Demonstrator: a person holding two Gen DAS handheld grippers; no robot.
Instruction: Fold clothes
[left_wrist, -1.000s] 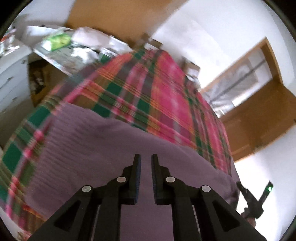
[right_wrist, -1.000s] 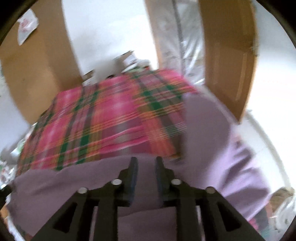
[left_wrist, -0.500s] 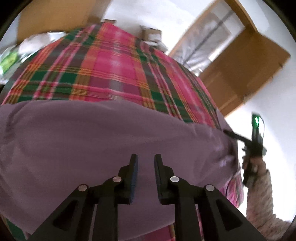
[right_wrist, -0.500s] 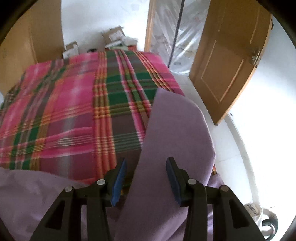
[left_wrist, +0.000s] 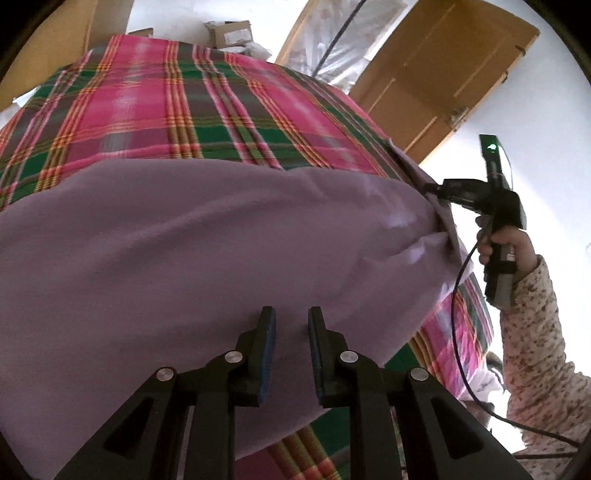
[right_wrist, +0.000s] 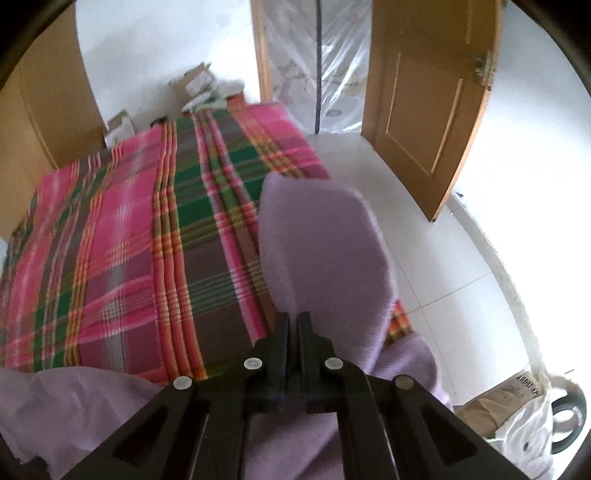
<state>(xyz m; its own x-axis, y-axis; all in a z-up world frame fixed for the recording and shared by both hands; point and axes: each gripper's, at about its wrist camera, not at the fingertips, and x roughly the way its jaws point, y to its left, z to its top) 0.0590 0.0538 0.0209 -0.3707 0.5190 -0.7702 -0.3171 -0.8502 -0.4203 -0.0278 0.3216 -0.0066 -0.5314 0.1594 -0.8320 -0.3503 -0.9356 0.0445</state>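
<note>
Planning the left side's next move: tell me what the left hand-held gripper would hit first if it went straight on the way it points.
Most likely the purple garment: its cloth fills the view just beyond the left hand-held gripper, whose jaws stand apart. The plaid blanket lies farther on. Depth is hard to judge here.

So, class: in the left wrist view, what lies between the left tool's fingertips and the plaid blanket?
Only the purple garment, spread over the plaid blanket ahead of the left tool.
</note>
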